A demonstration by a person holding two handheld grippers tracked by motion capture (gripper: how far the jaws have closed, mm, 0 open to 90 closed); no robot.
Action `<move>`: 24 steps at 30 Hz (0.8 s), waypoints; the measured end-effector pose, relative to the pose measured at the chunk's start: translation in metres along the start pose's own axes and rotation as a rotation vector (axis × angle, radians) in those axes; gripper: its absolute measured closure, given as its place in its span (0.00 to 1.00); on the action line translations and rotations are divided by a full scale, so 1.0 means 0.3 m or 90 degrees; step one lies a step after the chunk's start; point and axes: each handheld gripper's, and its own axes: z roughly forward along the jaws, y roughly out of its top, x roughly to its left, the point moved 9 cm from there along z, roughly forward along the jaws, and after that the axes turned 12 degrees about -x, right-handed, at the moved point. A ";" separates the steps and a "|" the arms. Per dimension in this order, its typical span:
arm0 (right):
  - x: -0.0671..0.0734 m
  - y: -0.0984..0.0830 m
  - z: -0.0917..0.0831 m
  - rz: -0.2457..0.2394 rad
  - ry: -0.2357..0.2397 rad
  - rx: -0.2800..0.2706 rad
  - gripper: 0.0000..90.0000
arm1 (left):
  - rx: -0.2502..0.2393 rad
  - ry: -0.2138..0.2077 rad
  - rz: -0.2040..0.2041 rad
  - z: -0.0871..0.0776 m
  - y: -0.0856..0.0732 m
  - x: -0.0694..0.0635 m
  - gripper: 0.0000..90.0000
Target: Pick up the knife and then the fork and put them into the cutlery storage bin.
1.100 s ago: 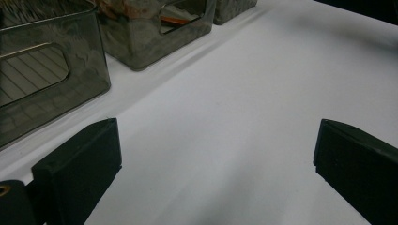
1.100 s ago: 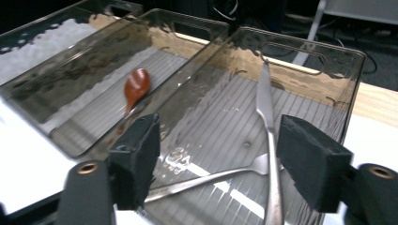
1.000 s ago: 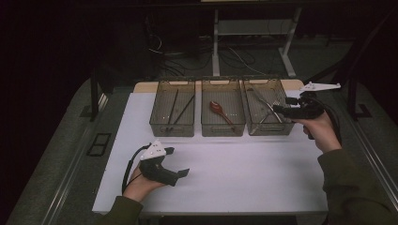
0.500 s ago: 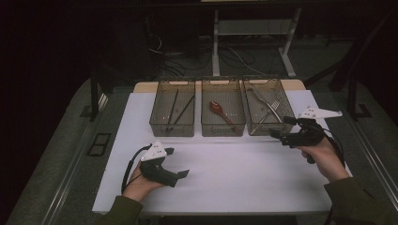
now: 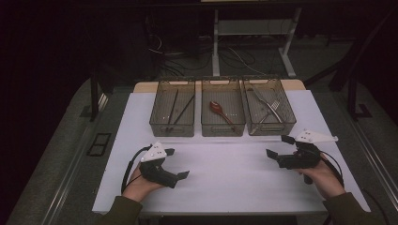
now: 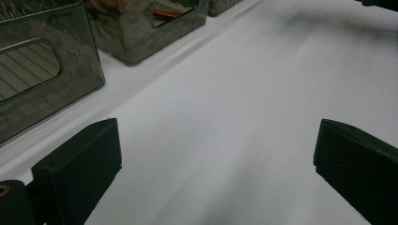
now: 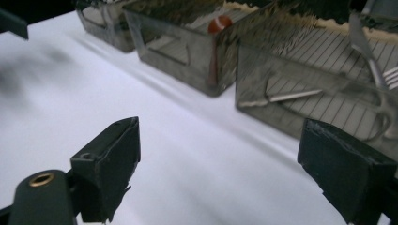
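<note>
My left gripper point(image 5: 177, 163) rests on the white sheet point(image 5: 234, 178) at the front left, open, with only bare sheet between its jaws point(image 6: 216, 164). At the front right my right gripper point(image 5: 278, 146) hovers low over the sheet, just in front of the right bin point(image 5: 277, 126). Its jaws have just been opening and stand open with nothing between them point(image 7: 220, 173). Three smoky clear bins stand in a row at the back. The left one holds dark chopsticks point(image 5: 174, 108), the middle one a red spoon point(image 5: 217, 108), the right one metal forks and a knife point(image 5: 268, 104).
The sheet covers the table from the bins to its front edge. From the right gripper view the right bin point(image 7: 300, 89) is close ahead, with the middle bin point(image 7: 178, 47) and the spoon point(image 7: 219, 23) beyond. Dark floor, cables and a desk frame point(image 5: 216, 42) lie behind.
My right gripper has come down and back from beside the right bin to low over the sheet in front of it. The left gripper has kept still.
</note>
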 end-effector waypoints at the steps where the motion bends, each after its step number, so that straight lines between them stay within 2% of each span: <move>1: 0.004 -0.009 -0.004 0.000 0.002 0.001 0.14 | 0.002 -0.001 0.001 -0.001 -0.001 -0.001 0.00; 9: 0.046 -0.067 -0.039 0.006 0.018 0.005 0.14 | 0.003 -0.006 0.008 -0.001 -0.001 -0.004 0.00; 17: 0.068 -0.107 -0.064 0.004 0.026 0.013 0.14 | 0.004 -0.007 0.005 0.001 -0.005 -0.009 0.00; 24: 0.064 -0.118 -0.070 0.003 0.024 0.016 0.14 | 0.005 -0.007 0.006 0.002 -0.009 -0.009 0.00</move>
